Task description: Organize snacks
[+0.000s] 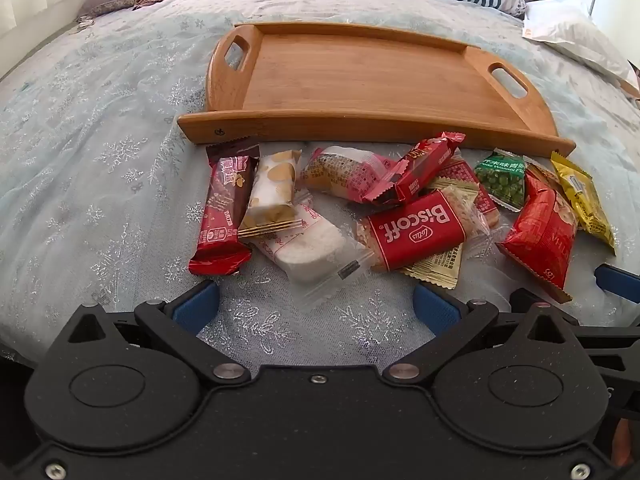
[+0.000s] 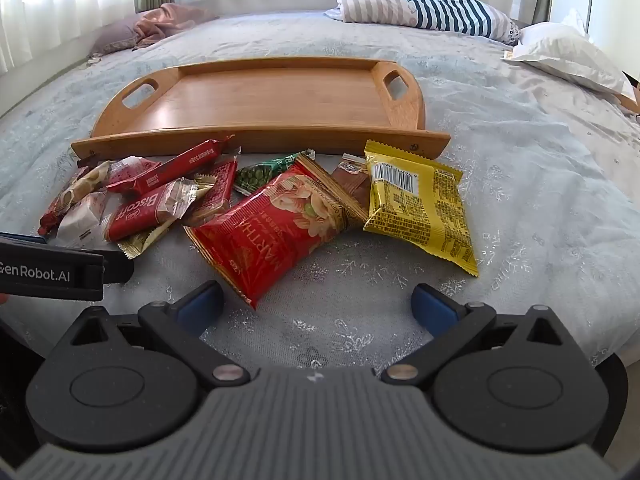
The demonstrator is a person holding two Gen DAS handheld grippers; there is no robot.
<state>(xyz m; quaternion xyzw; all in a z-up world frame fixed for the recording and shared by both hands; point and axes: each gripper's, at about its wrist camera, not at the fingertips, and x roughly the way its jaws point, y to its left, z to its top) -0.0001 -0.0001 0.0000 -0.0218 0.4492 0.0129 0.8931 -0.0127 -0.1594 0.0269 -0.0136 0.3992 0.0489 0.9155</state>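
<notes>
Both grippers hang spread and empty: the left gripper (image 1: 316,300) before the white rice cracker (image 1: 310,246), the right gripper (image 2: 318,300) before the red Martha nut bag (image 2: 276,224). The wooden tray (image 2: 256,138) beyond holds nothing. Overlapping slick wrappers risk pinching two together.

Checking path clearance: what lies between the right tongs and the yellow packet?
Only bare bedspread separates the right tongs from the yellow packet, in the right wrist view.

The left hand-held gripper (image 1: 316,304) is held low with its jaws spread wide and nothing between them. The right hand-held gripper (image 2: 318,304) is posed alongside it, equally open and holding nothing.
</notes>
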